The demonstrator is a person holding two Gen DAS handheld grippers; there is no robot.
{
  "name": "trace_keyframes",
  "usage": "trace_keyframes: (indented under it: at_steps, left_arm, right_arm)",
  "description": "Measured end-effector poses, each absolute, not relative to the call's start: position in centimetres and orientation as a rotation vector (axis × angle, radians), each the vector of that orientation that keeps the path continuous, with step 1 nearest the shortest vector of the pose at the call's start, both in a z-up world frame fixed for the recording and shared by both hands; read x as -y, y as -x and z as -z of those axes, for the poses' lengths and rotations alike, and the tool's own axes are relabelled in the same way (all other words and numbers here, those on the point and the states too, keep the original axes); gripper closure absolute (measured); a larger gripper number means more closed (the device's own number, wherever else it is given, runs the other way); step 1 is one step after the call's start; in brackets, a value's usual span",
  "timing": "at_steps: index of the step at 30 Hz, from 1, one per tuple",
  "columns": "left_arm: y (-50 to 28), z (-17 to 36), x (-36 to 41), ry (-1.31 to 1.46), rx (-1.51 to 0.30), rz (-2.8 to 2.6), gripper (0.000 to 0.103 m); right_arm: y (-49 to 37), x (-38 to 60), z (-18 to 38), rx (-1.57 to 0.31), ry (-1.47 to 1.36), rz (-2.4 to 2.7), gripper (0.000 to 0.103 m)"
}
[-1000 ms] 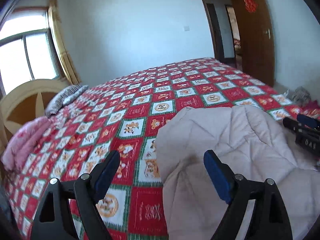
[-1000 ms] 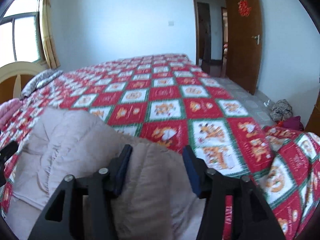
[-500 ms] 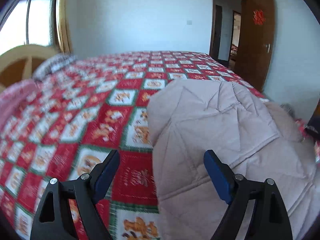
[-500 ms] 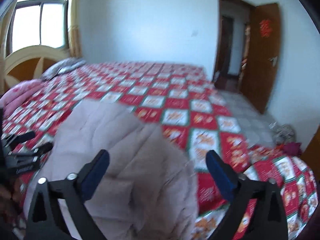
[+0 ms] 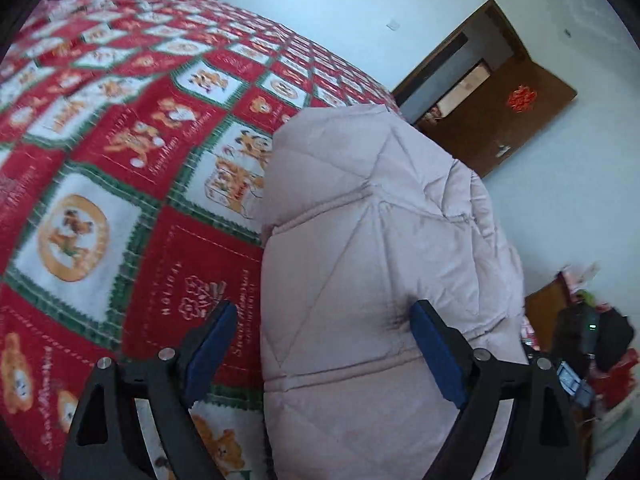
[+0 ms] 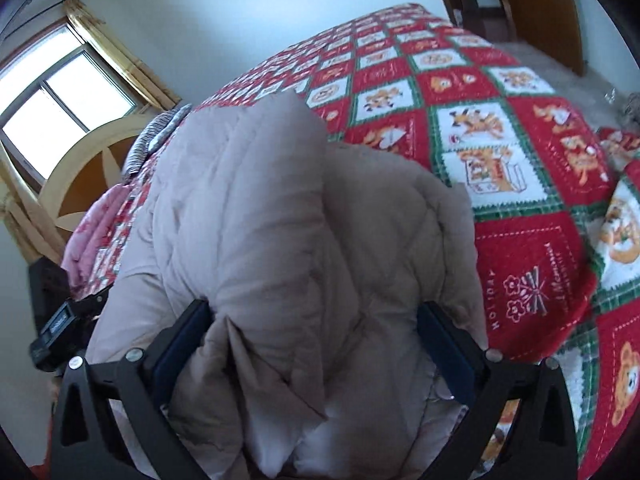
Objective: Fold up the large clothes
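step: regrip folded padded coat [image 5: 360,240] | left tongs [image 5: 320,344] released, straddling coat's edge | right tongs [image 6: 312,344] released, bulk between | tip: bite deep, all layers, lift evenly off bed [image 5: 120,140]

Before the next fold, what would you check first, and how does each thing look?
1. Coat lies on the bed: ok.
2. Left gripper open: ok.
3. Left gripper straddles the coat's edge: ok.
4. Right gripper open, coat bulging between its fingers: ok.
5. Pads pressing the fabric: cannot tell.
6. Coat lying smooth: not ok, bunched up near the right gripper.
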State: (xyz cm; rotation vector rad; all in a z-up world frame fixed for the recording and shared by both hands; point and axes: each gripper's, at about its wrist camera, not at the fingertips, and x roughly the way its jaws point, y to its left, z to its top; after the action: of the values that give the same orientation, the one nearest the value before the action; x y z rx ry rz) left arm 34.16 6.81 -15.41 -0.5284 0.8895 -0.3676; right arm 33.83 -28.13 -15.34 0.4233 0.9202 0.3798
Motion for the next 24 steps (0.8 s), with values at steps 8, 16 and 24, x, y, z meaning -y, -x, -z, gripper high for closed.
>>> trace_keyframes:
  at_steps: [8, 16, 24]
  left_arm:
    - [-35.0, 14.9, -4.7, 0.502, -0.873, 0.552, 0.003]
    - [-36.3, 17.0, -5.1, 0.509, -0.969, 0.720, 0.001]
    - [-36.1, 16.6, -4.4, 0.479, -0.940, 0.690, 0.001]
  right_arm:
    - [-34.1, 28.4, 16.5, -0.923, -0.478, -0.456, 0.000]
    - [-33.0, 27.6, 16.6, -0.956, -0.456, -0.582, 0.000]
    - [-32.6, 28.6, 16.1, -0.887, -0.501, -0.469, 0.000]
